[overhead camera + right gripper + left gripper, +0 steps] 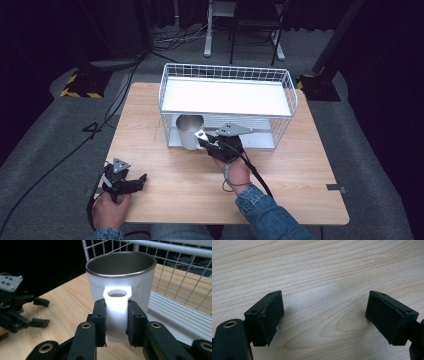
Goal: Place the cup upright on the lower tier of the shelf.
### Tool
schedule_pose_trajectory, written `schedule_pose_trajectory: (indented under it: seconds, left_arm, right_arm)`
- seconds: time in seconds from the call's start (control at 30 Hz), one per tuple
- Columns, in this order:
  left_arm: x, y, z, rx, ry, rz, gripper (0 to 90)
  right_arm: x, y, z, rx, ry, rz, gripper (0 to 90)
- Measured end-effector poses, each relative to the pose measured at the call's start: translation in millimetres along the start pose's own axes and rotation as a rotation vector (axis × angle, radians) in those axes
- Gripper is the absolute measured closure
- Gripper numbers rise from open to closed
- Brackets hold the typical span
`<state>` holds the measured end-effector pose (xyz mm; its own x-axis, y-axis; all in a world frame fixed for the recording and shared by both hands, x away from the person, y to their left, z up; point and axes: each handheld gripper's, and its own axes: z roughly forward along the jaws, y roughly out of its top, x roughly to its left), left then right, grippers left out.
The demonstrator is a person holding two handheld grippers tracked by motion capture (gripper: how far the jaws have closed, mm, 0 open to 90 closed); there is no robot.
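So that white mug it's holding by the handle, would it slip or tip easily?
Probably stiff: the mug keeps its shape while the right claw pinches its handle. The glossy handle may be slippery. Gripped on one side only, it could swing or tilt.

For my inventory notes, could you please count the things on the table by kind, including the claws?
Mug, white with metal inside: 1
Wire rack, white, with a shelf: 1
Claws: 2, the left claw open over bare table, the right claw shut on the mug's handle
Total: 4
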<state>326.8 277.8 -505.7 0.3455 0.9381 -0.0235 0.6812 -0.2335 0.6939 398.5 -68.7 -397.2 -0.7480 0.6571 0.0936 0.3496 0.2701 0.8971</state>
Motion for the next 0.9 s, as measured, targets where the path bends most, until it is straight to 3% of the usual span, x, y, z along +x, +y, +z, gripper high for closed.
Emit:
schedule_pose_trajectory:
  seconds: [0.43, 0.63, 0.9]
  left_arm:
    - [-0.3, -0.1, 0.1, -0.001, 0.0, -0.005, 15.4]
    - [-0.1, 0.0, 0.1, -0.001, 0.001, -0.001, 15.3]
    - [0.0, 0.0, 0.0, 0.0, 0.0, 0.0, 15.3]
  right_arm:
    - [-18.0, 2.0, 23.1, -0.022, -0.08, 0.018, 72.1]
    - [-24.0, -0.5, 34.8, -0.019, -0.113, -0.017, 72.1]
    - [-29.4, -4.8, 46.5, -0.01, -0.128, -0.001, 72.1]
